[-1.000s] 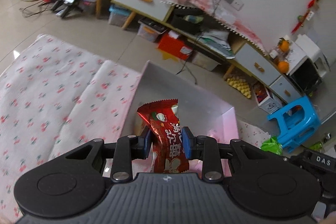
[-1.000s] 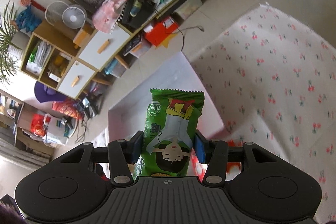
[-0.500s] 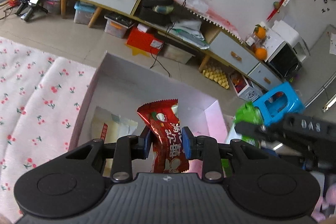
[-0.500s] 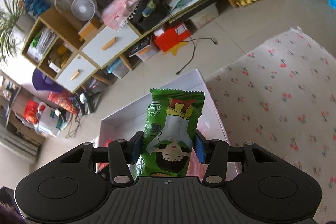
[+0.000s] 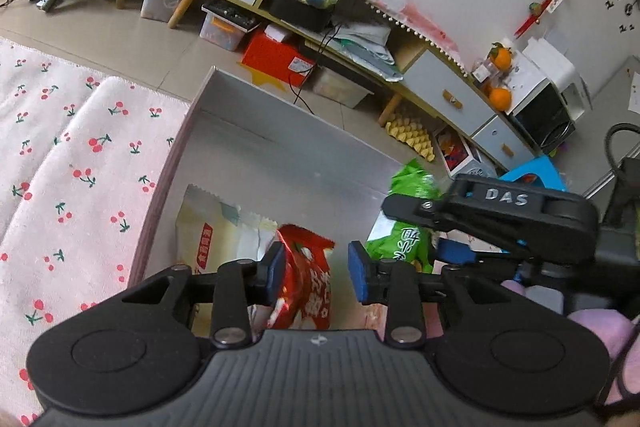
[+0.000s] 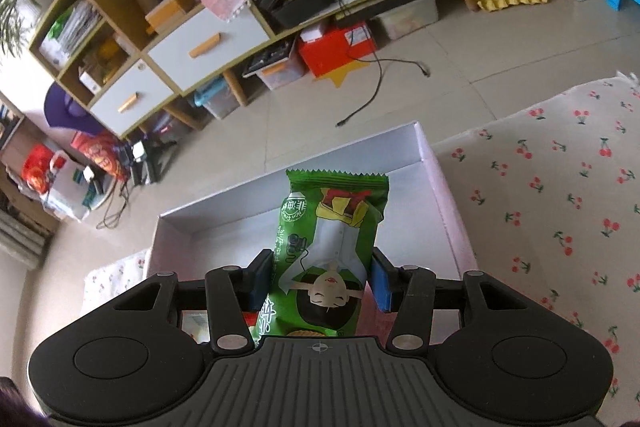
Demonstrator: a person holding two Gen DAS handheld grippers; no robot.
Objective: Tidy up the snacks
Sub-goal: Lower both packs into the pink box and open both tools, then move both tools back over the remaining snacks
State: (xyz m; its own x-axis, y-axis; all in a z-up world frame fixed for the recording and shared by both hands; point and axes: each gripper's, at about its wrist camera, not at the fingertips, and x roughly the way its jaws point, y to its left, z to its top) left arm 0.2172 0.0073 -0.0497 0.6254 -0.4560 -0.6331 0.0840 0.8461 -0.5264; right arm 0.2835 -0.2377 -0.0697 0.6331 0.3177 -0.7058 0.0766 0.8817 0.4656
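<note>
Two grippers over the shallow white cardboard box (image 5: pixel 256 131): left gripper (image 5: pixel 316 273) just parting around red foil packet (image 5: pixel 308 287); right gripper (image 6: pixel 318 285) clamps upright green packet (image 6: pixel 332 235).

The box (image 5: pixel 256 131) lies ahead of and below both hand-held grippers. Inside it, one snack packet (image 5: pixel 216 239) lies left of the left hand-held gripper (image 5: pixel 316 273).

A white open box (image 5: pixel 256 131) with pink outer walls sits on a cherry-print cloth. Inside it lies 1 pale yellow snack packet (image 5: pixel 216 235), with a red snack packet (image 5: pixel 308 279) standing beside it. A green snack packet (image 6: pixel 332 239) is held upright above the box.
</note>
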